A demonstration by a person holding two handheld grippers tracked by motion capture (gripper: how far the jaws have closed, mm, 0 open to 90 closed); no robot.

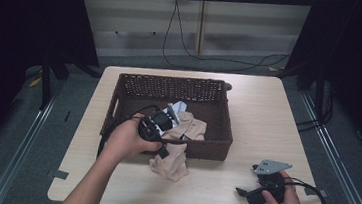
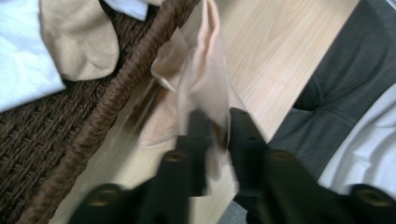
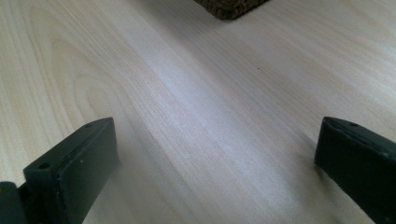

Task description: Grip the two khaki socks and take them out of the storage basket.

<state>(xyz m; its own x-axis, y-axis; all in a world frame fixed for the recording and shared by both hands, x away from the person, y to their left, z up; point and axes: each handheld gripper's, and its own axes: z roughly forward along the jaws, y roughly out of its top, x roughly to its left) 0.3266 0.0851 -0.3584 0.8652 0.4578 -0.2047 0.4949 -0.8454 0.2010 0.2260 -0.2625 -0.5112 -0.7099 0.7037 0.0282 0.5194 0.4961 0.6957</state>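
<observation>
My right claw (image 1: 243, 192) sat low at the lower right of the high view, jaws wide apart with nothing between them, only bare table (image 3: 196, 121) under it. At the middle, my left claw (image 2: 212, 123) had a peach cloth (image 1: 170, 164) between its jaws, which stood a little apart, so I cannot tell if they pinched it. The cloth hung over the front rim of the basket (image 1: 130, 84) onto the table. Farther in lay something white (image 2: 23, 70).

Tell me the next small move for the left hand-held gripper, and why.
Probably open the left hand-held gripper fully and lift it clear. The beige cloth already drapes over the basket's front rim onto the table, yet a fold of it sits between the jaws, which stand only slightly apart.
</observation>
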